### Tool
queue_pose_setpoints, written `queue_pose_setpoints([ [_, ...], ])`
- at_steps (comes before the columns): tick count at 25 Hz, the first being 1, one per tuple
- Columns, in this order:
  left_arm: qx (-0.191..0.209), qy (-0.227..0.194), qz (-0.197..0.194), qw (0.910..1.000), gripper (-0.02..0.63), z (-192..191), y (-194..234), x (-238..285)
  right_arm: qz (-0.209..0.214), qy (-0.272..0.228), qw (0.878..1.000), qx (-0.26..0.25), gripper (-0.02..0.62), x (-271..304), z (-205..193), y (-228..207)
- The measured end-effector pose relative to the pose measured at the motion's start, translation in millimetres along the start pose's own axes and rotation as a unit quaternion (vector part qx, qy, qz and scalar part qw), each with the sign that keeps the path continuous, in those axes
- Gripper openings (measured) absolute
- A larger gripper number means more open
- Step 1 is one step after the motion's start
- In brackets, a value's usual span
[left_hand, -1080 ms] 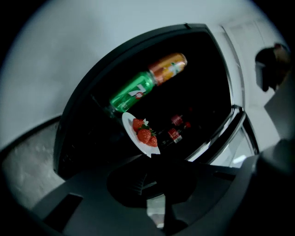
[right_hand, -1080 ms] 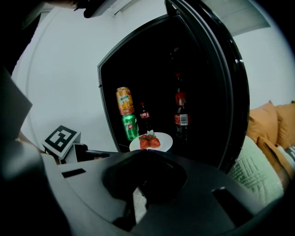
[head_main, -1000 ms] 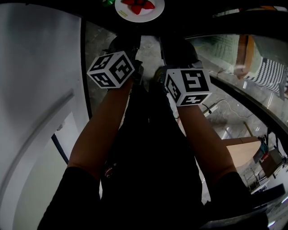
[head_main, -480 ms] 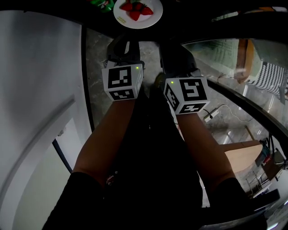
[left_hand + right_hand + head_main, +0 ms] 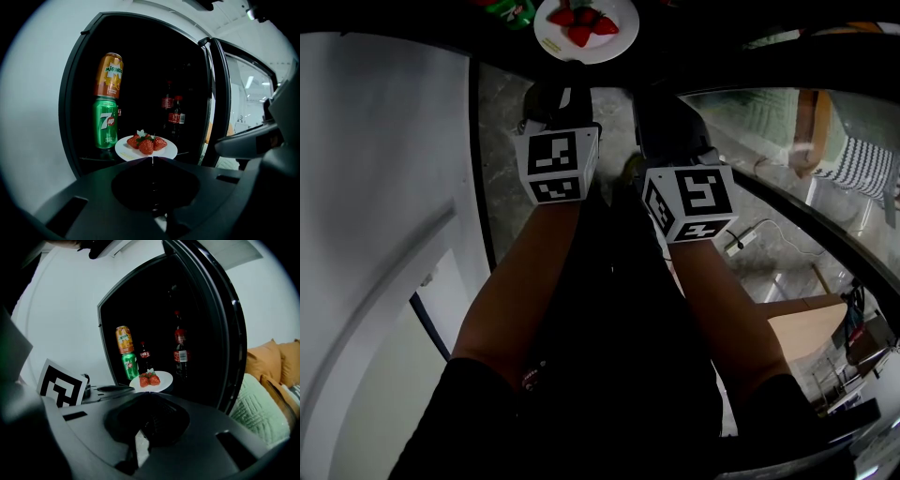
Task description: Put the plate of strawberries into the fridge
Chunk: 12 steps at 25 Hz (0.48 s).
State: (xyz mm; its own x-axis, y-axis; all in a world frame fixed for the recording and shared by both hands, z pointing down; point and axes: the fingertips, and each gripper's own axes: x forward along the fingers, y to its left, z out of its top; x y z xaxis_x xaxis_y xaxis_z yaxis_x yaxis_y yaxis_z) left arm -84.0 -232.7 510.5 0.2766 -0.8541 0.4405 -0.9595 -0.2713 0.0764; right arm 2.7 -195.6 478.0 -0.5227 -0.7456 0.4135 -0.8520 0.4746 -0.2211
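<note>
Your left gripper (image 5: 152, 160) has its jaws pressed together, and nothing is between them. The tips point at the white plate (image 5: 165, 153), which stands on a shelf inside the open fridge (image 5: 70, 98), close to the front edge. The plate is just beyond the tips, and I cannot tell if they touch its rim. The strawberries (image 5: 146, 144) lie in a small heap in the middle of the plate.

Just beside the plate, on its left, stands a green can (image 5: 106, 123), and an orange can (image 5: 108, 75) stands upright on top of it. Behind the plate, deeper in the dark, there are two cola bottles (image 5: 176, 117). The fridge door (image 5: 219, 93) is swung open at the right.

Your right gripper (image 5: 148, 393) also has its jaws closed on nothing and also points at the plate. It is a little farther back from the plate than the left one. In the head view both grippers are side by side below the plate, near each other.
</note>
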Motion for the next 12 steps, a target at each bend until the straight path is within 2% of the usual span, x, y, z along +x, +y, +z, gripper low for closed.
queue_pose_setpoints([
  [12,-0.005,0.003,-0.002,1.0000,0.011,14.1,5.1,23.4,-0.001,0.005,1.000,0.008,0.005,17.2,4.6,-10.7],
])
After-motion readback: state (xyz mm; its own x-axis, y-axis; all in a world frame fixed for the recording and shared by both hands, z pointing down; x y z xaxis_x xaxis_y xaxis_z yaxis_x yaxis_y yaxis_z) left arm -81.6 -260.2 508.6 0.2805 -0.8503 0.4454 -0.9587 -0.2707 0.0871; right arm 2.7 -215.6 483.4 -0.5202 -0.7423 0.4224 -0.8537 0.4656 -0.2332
